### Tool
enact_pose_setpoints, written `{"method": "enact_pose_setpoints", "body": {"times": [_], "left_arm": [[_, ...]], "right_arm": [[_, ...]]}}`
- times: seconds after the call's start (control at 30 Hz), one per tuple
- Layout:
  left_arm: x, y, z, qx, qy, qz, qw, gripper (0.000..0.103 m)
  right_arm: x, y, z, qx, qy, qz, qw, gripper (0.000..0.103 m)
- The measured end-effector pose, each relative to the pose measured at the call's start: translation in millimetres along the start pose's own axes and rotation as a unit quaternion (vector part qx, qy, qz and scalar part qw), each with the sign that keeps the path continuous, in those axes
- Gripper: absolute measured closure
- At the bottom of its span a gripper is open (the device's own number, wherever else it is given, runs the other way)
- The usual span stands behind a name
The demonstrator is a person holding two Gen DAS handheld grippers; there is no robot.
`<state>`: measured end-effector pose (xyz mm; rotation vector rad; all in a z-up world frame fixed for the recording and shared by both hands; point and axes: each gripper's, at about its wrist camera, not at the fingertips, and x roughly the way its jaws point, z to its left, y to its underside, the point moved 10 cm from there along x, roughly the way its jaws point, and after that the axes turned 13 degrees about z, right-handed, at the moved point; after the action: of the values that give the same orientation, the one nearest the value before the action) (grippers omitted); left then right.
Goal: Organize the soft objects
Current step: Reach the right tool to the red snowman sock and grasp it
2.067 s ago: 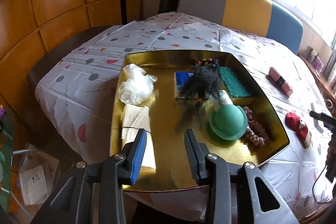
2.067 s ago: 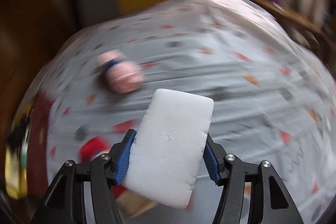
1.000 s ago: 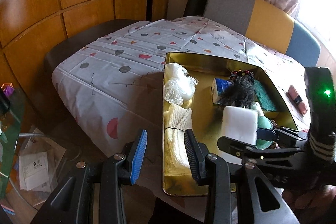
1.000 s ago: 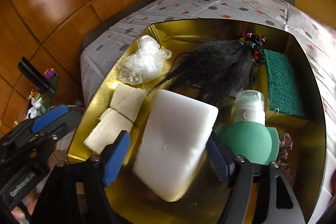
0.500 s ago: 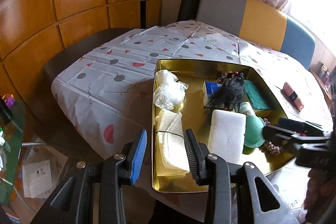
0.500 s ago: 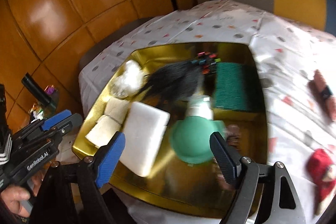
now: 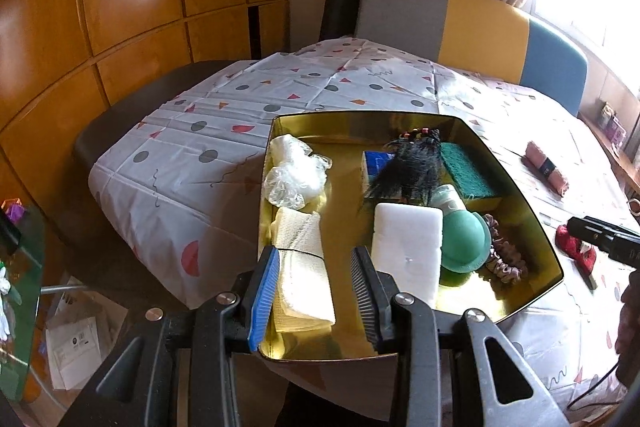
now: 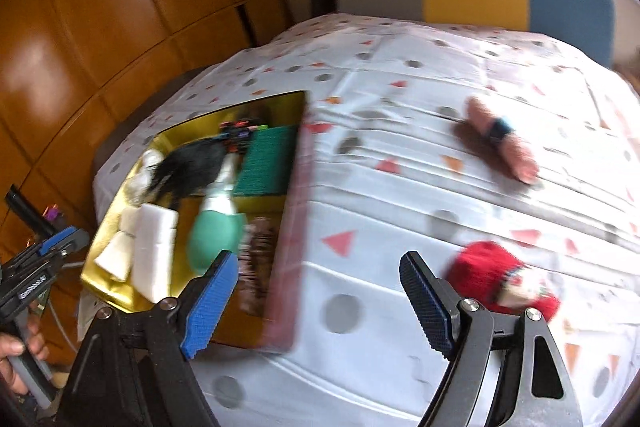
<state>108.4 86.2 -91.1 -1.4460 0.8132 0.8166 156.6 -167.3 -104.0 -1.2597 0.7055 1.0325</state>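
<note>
Hardly any lettering could be read from where you stood. On the side of your left gripper, seen at the edge of the right wrist view, a line of white print ran along the black body; it began with something like "Gen" and ended in "AI", but blur kept the middle unclear. The papers on the floor bore print too small to read.
</note>
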Motion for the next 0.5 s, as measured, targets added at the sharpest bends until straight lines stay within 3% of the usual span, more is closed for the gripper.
{"method": "enact_pose_setpoints", "body": {"times": [0.37, 0.5], "left_arm": [[-3, -1, -21, 0.029, -0.002, -0.001, 0.9996, 0.066], [-6, -6, -31, 0.042, -0.003, -0.005, 0.9991, 0.066]], "right_arm": [[-22, 6, -105, 0.05, 0.076, -0.004, 0.996, 0.017], [-23, 10, -153, 0.095, 0.094, -0.004, 0.991, 0.017]]}}
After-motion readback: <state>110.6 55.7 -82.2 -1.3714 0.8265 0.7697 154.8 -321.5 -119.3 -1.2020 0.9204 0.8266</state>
